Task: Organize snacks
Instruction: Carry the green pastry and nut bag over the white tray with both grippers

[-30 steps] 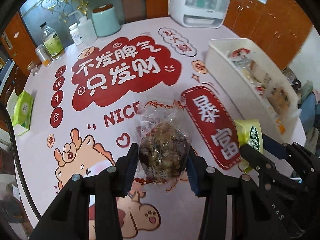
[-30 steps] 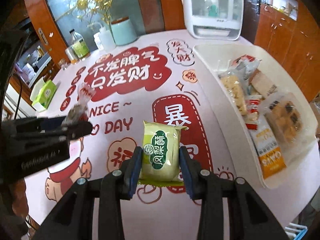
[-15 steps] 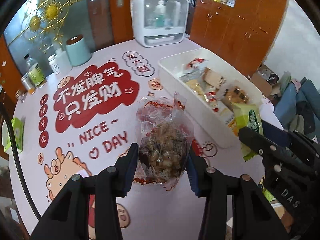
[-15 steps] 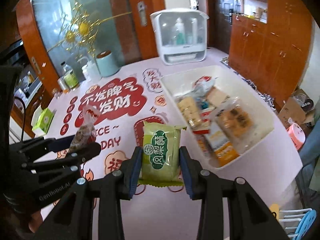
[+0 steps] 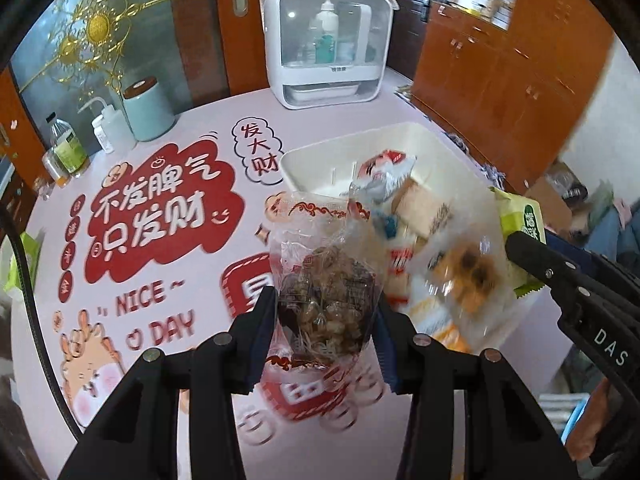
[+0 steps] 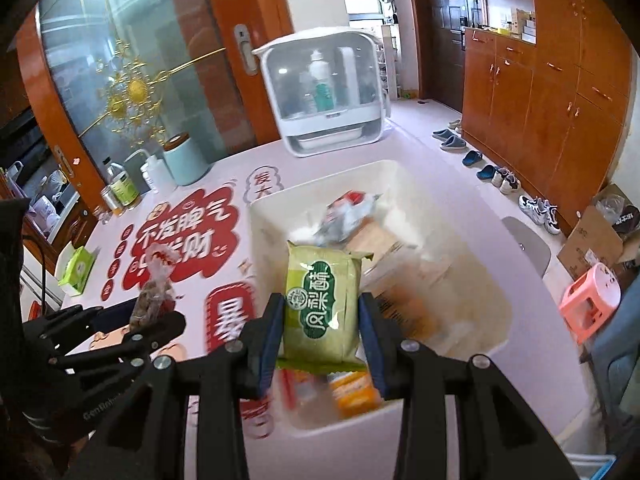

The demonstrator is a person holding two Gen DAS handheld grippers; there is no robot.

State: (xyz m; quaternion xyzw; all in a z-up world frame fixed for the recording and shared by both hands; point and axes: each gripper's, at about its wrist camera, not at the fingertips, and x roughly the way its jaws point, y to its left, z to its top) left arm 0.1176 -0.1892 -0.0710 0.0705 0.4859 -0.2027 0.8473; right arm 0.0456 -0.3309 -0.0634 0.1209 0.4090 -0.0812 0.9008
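The left gripper pinches a light, crinkly clear bag mid-body at centre frame; the right gripper clamps a soft green packet above the white bin. Both look crushable, so hold them gently.

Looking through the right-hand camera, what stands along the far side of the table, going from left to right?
Green tissue box → glass jar → green-labelled bottle → white squeeze bottle → pale green canister → white cabinet with a clear front.
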